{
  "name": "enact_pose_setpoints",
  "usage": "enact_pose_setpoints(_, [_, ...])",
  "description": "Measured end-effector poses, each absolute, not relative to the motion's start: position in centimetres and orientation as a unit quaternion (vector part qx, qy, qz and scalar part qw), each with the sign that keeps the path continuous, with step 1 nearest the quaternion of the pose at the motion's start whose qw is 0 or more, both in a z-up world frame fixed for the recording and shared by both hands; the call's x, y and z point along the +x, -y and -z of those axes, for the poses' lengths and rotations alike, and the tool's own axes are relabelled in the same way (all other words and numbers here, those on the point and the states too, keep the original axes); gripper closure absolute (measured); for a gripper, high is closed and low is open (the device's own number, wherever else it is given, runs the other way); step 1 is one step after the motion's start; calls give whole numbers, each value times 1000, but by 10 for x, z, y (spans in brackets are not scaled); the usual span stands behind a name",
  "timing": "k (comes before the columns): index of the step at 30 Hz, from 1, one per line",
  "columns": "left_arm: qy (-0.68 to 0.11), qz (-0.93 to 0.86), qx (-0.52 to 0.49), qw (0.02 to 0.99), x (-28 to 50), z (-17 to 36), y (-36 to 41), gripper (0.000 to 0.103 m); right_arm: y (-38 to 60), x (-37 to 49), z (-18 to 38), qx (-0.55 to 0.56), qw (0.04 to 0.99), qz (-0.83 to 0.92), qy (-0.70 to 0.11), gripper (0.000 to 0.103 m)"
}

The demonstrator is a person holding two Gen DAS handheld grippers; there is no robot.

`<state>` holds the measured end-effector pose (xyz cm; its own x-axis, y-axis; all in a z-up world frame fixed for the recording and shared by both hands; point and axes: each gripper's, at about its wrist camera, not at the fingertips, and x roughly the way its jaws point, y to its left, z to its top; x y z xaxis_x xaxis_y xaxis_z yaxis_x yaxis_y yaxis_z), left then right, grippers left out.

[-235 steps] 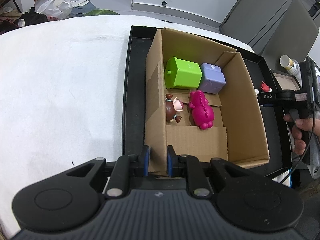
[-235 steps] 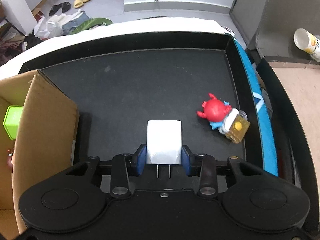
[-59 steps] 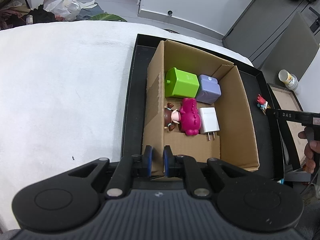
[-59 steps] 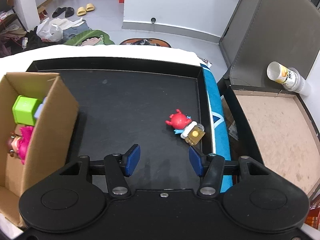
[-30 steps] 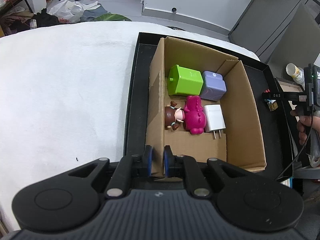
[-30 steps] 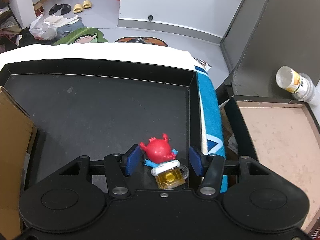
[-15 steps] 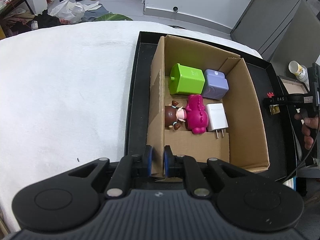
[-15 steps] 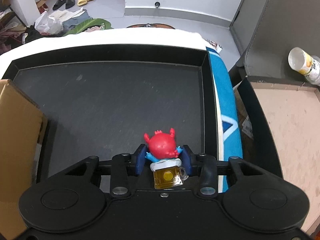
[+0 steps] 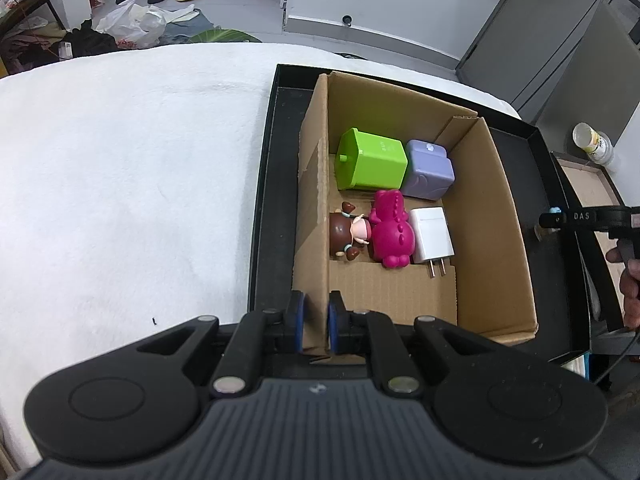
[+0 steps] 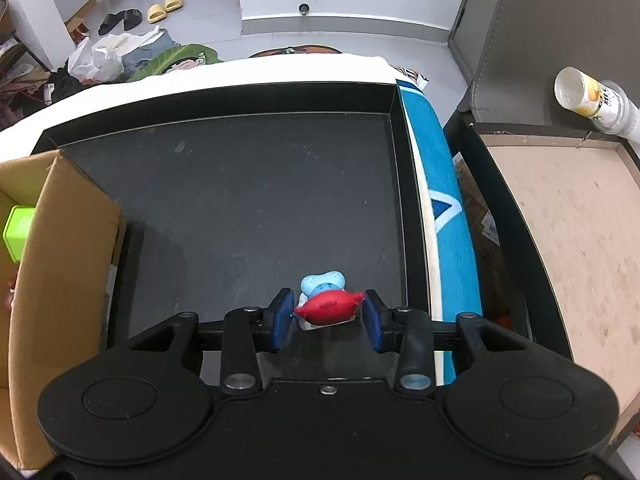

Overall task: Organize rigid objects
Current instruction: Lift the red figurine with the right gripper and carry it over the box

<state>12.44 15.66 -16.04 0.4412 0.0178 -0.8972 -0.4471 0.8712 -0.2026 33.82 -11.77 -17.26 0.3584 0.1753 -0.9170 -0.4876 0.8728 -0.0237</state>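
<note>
- The left gripper (image 9: 314, 326) was clamped shut on the near wall of the open brown cardboard box (image 9: 486, 216), which sat in a shallow black tray (image 10: 248, 184).
- The right gripper (image 10: 326, 320) pinched a small red-and-blue crab figurine (image 10: 328, 304) between its blue pads, over the tray's floor.
- Inside the box lay a green cube (image 9: 370, 160), a lilac cube (image 9: 428, 170), a magenta dinosaur toy (image 9: 392, 234), a brown-haired doll (image 9: 346, 234) and a white plug charger (image 9: 432, 236).

My left gripper (image 9: 314, 326) tilted steeply down, blue pads clamped on near-left wall of brown cardboard box (image 9: 312, 240). My right gripper (image 10: 327, 320) also tilted down, pads pinched on small red-and-blue toy figure (image 10: 329, 305), my hand (image 9: 630, 280) on handle at far right edge.
</note>
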Motion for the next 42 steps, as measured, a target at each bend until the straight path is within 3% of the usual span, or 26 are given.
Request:
enact_pose_setpoints(18, [-505, -133, -216, 825, 121, 160, -160, 92, 127, 294, 139, -115, 827, -212, -507, 66])
enact_pose_setpoints(42, [-496, -121, -232, 828, 118, 161, -166, 91, 70, 251, 98, -159, 834, -252, -463, 66])
